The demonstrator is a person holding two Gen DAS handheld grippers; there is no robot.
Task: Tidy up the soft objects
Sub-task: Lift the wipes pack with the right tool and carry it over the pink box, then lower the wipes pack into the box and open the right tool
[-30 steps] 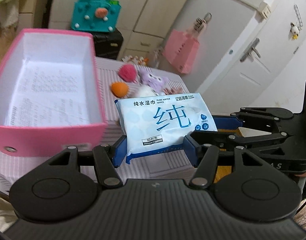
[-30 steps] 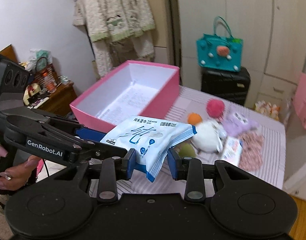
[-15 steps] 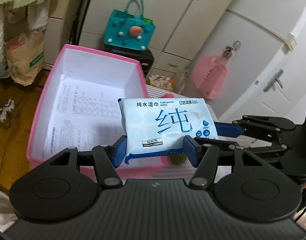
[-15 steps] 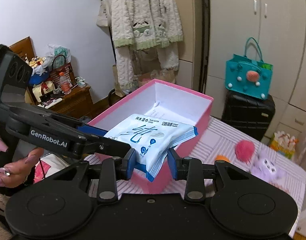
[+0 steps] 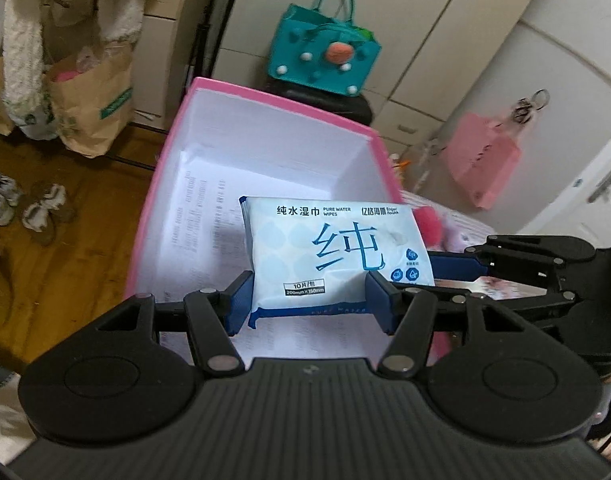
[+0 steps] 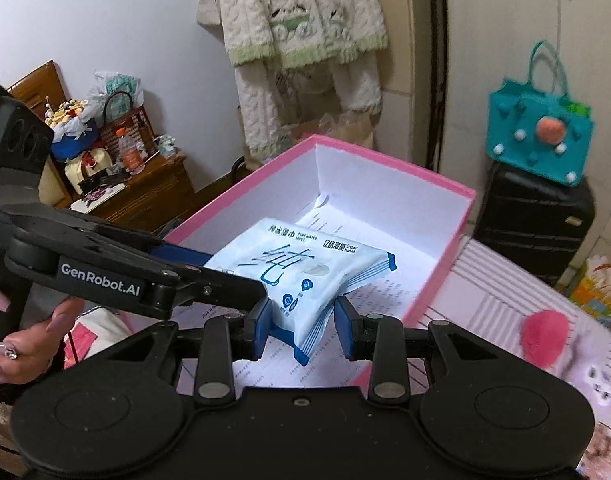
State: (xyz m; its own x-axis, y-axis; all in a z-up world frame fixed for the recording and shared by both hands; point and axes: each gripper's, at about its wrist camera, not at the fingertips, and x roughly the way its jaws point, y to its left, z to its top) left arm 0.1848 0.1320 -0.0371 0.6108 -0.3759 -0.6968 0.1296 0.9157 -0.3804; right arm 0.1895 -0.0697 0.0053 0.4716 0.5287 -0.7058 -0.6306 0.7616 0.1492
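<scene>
A pale blue pack of wet wipes is held by both grippers above the inside of the open pink box. My left gripper is shut on the pack's near edge. My right gripper is shut on the pack's corner; it reaches in from the right in the left wrist view. The pink box has white walls and a printed paper sheet on its floor. A pink pom-pom and a lilac plush lie on the striped cloth to the right of the box.
A teal handbag sits on a black suitcase behind the box. A pink bag hangs on the cupboard door. A wooden cabinet with clutter stands left. Shoes and a paper bag are on the wooden floor.
Both grippers have carried the wipes pack left, from above the striped cloth and plush toys to above the inside of the pink box. Both stay shut on it.
</scene>
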